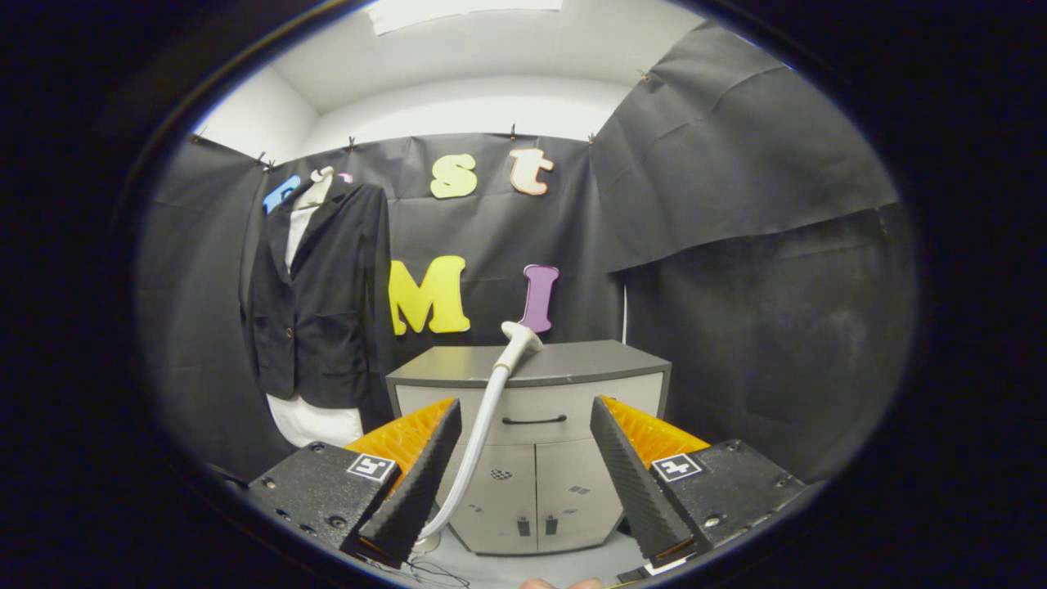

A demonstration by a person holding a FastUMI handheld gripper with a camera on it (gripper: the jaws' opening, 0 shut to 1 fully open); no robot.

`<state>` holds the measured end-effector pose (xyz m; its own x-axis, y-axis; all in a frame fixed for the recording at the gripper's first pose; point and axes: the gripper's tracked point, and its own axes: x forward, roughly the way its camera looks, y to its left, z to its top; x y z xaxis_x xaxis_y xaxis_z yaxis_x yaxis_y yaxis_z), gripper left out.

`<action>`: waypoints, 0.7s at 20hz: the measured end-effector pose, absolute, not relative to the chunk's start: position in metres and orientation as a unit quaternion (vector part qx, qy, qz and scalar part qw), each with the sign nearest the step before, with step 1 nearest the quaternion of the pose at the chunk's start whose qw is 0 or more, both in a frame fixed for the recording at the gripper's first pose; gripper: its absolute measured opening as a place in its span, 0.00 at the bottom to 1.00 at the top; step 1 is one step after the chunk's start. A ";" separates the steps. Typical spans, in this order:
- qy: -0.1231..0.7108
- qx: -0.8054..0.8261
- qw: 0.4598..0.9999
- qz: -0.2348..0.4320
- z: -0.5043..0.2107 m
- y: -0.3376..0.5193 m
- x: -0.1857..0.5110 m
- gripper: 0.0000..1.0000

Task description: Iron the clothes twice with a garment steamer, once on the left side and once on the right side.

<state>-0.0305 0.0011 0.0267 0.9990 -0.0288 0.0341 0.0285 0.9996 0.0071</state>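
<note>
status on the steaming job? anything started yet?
Done: nothing visible yet. The steamer head rests on top of the cabinet, its hose trailing down the cabinet front between the fingers. In hand: the gripper is open and empty, facing the cabinet from a distance. Left: grasp the steamer head, carry it to the dark jacket hanging to the cabinet's left, then both passes, left side and right side.

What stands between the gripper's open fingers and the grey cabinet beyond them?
In the gripper view, the white steamer hose rises between the open gripper fingers, its steamer head resting at the cabinet top.
</note>
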 end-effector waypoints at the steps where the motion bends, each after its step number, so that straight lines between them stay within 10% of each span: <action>1: -0.016 0.003 1.000 -0.017 0.026 0.003 -0.030 0.99; 14: -0.007 0.005 0.998 -0.064 0.026 0.053 -0.005 0.99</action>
<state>-0.0052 0.0533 0.0259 0.9917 -0.1283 0.0127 0.1282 0.9917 0.0101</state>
